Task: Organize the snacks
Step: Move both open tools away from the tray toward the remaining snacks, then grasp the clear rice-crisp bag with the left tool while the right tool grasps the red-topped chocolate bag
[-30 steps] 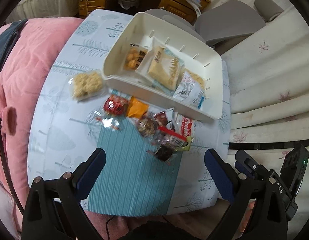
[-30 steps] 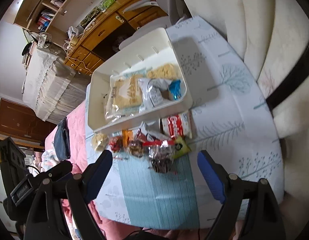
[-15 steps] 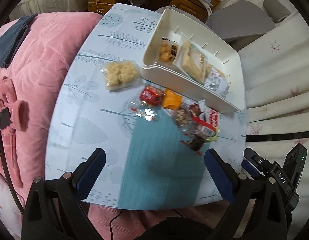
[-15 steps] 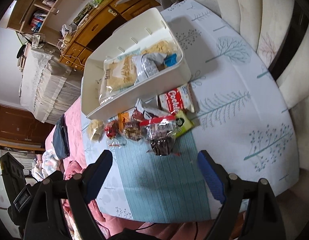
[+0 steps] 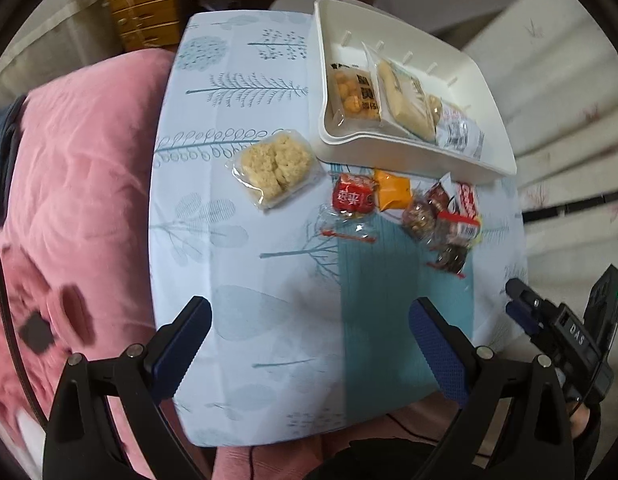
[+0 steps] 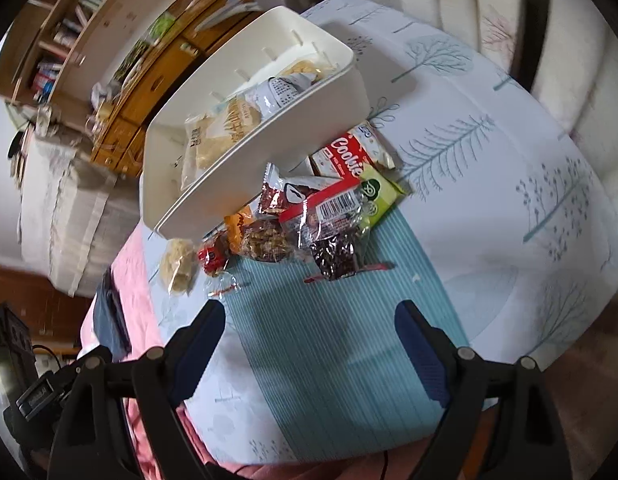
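Observation:
A white bin (image 5: 389, 148) (image 6: 269, 152) stands at the far side of the small table and holds several snack packs. In front of it lie loose snacks: a clear pack of rice crisps (image 5: 275, 166) (image 6: 179, 264), a red packet (image 5: 353, 198), an orange packet (image 5: 393, 190), a nut bar (image 6: 267, 242), a dark raisin-like pack (image 6: 335, 254), a green packet (image 6: 379, 196) and a red cookie pack (image 6: 349, 154). My left gripper (image 5: 309, 326) hangs open above the near table, left of the pile. My right gripper (image 6: 309, 328) is open over the teal mat (image 6: 329, 360), nothing between its fingers.
A pink quilt (image 5: 77, 200) lies left of the table (image 5: 229, 260). Cream upholstery (image 6: 449, 0) lies right and behind, wooden drawers (image 5: 145, 0) and shelves (image 6: 69, 20) at the back. In the left wrist view the right gripper's body (image 5: 565, 332) shows at the lower right.
Both grippers have sunk toward the table and rolled. The left view has slid left, so the pile now sits up and right. The right gripper has closed in on the pile. Jaws stay open.

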Demonstrator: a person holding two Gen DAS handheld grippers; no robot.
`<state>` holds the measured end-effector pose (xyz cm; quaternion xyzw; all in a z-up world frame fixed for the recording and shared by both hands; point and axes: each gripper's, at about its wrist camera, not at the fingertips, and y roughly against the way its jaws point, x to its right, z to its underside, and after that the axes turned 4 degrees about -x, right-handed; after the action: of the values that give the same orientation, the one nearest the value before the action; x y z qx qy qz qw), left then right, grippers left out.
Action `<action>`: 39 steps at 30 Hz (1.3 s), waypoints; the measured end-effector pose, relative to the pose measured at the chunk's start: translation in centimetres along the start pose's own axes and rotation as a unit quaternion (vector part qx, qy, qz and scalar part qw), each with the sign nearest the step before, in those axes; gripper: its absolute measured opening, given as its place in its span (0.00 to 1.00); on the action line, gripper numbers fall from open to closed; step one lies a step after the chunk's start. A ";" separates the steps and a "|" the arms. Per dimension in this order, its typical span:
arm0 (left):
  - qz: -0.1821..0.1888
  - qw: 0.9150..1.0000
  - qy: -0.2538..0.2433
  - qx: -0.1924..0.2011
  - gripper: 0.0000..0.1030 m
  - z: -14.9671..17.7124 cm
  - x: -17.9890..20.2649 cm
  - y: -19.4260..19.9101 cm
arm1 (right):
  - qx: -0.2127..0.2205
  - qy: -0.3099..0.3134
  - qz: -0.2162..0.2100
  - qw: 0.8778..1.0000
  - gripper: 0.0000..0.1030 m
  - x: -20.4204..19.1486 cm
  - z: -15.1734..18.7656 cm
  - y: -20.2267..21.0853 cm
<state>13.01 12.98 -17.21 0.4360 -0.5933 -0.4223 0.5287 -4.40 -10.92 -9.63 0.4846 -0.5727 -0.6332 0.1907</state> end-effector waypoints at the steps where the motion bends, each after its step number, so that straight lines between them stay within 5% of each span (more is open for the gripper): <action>1: -0.001 1.000 -0.011 -0.004 0.96 -0.3 -0.3 -0.2 | 0.008 -0.008 0.004 1.000 0.85 -0.1 0.4 -0.2; 9: -0.030 0.996 -0.078 -0.033 0.96 -3.4 -2.5 -2.1 | 0.079 -0.019 0.051 0.995 0.85 -1.2 3.1 -1.4; 23: -0.048 0.981 -0.187 -0.005 0.95 -7.7 -1.9 -6.2 | 0.192 0.063 0.122 0.972 0.85 -2.5 5.7 -3.8; 30: -0.040 0.975 -0.218 0.007 0.95 -9.0 -1.3 -8.4 | 0.219 0.087 0.147 0.961 0.84 -2.8 5.3 -5.2; 39: -0.059 0.974 -0.216 -0.013 0.95 -10.9 -1.3 -12.1 | 0.194 0.116 0.167 0.960 0.74 -2.4 3.4 -8.0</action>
<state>24.82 10.58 -28.22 0.3617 -0.6613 -0.5449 0.3675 -3.65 -4.98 -16.42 0.4794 -0.7313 -0.4089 0.2613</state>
